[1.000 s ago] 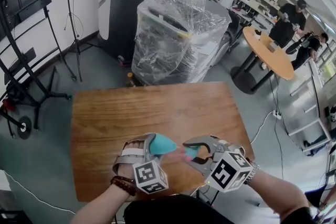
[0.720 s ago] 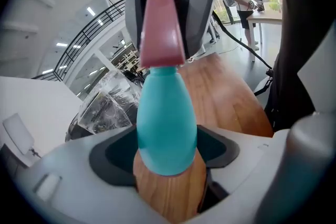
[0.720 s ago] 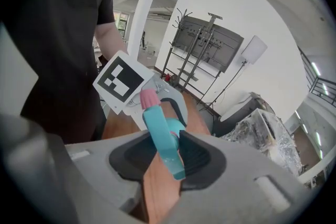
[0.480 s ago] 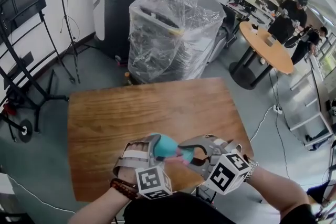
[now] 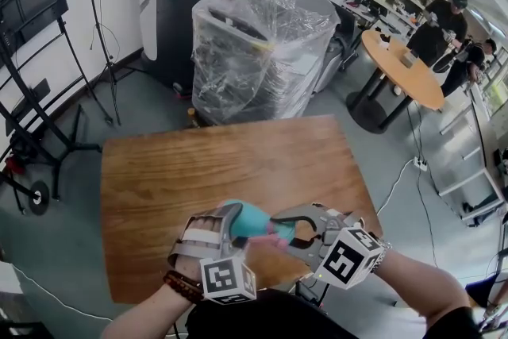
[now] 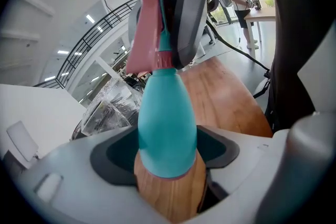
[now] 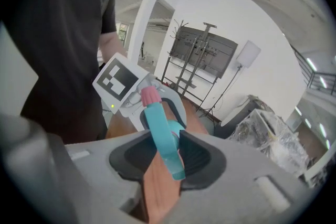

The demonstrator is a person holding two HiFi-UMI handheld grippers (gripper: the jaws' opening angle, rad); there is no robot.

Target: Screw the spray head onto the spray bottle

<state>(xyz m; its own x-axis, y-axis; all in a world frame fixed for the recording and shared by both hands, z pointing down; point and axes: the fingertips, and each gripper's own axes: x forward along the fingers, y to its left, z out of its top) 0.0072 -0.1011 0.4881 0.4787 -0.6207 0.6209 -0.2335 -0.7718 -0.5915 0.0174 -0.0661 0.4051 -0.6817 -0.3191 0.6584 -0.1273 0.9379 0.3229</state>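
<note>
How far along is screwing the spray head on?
Done: spray head sits on the spray bottle neck. In hand: left hand-held gripper clamps the bottle body, right hand-held gripper clamps the head, both above the table. Remaining: tightening, probably; thread engagement isn't visible, so I can't tell how many turns are left.

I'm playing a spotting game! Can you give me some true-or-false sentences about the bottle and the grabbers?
1. The left gripper holds the teal bottle. True.
2. The bottle lies flat on the table. False: the grippers hold it up over the table.
3. The right gripper grips the spray head. True.
4. The table is white. False: it is brown wood.
</note>
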